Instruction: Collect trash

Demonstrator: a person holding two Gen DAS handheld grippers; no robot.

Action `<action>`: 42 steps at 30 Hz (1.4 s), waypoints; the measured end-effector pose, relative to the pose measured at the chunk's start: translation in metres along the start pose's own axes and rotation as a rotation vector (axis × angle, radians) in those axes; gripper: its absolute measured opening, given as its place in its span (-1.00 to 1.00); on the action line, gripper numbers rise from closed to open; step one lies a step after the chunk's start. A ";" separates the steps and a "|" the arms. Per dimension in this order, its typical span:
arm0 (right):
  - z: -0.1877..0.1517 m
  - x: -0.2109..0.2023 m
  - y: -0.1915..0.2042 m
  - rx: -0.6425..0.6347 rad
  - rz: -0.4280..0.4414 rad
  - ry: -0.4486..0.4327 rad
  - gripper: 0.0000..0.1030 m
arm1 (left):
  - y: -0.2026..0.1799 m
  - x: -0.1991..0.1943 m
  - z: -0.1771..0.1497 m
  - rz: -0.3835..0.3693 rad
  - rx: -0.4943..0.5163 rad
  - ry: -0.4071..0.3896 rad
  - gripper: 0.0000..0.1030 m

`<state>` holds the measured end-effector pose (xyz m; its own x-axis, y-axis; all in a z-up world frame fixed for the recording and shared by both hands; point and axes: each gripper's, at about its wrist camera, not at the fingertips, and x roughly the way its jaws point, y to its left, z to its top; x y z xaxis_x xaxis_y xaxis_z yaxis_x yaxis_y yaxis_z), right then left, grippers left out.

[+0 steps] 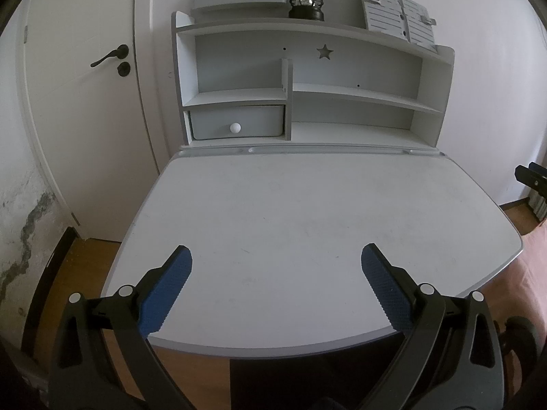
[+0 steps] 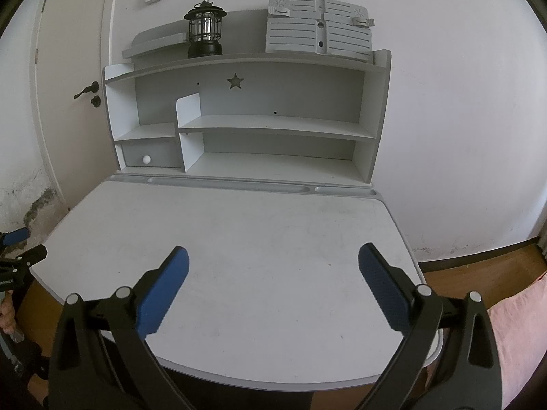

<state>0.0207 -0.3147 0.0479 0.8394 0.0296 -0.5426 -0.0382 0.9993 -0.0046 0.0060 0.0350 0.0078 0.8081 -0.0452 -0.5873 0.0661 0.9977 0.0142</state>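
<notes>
**A:** So what are the two grippers up to right now?

**B:** Both just hang over the near edge of the white table (image 1: 307,225). Left gripper (image 1: 276,256) has its blue-padded fingers (image 1: 164,294) spread wide, nothing between them. Right gripper (image 2: 272,258) is the same deal, fingers (image 2: 384,290) wide apart, holding nothing.

**A:** And the trash?

**B:** Honestly can't spot any in either view. The tabletop only shows some faint scuffs and smudges.

**A:** What's at the far end then?

**B:** A white hutch (image 2: 246,119) sits on the far side of the table. A black lantern (image 2: 205,30) stands on its top shelf toward the left, and a grey slatted book stand (image 2: 318,29) leans against the wall on the right of that shelf. Star cutout (image 2: 235,81) in the back panel, and a little drawer (image 1: 237,123) with a round white knob (image 1: 235,127) at the lower left.

**A:** Anything around it?

**B:** A white door (image 1: 78,102) with a dark handle (image 1: 111,55) is to the left, with flaking wall (image 1: 24,222) low down beside it. Wood floor (image 2: 478,266) on the right, and something pink (image 2: 519,324) at the near right.
</notes>
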 end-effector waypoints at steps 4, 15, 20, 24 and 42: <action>0.000 0.000 -0.001 0.000 0.001 -0.001 0.86 | 0.000 0.001 0.000 -0.001 0.001 0.001 0.87; 0.000 0.001 0.000 -0.002 -0.001 0.000 0.86 | -0.001 -0.001 -0.001 0.000 0.000 0.001 0.87; 0.000 0.000 0.000 -0.001 -0.001 -0.001 0.86 | -0.002 0.001 -0.001 -0.003 0.003 0.002 0.87; -0.001 0.000 -0.001 -0.003 0.001 -0.001 0.86 | -0.002 0.000 -0.001 -0.003 0.003 0.002 0.87; 0.000 0.000 0.001 -0.002 -0.001 0.001 0.86 | -0.003 0.003 -0.001 -0.005 0.004 0.005 0.87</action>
<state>0.0207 -0.3136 0.0478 0.8388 0.0285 -0.5437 -0.0387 0.9992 -0.0072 0.0077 0.0321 0.0054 0.8050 -0.0502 -0.5911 0.0727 0.9973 0.0143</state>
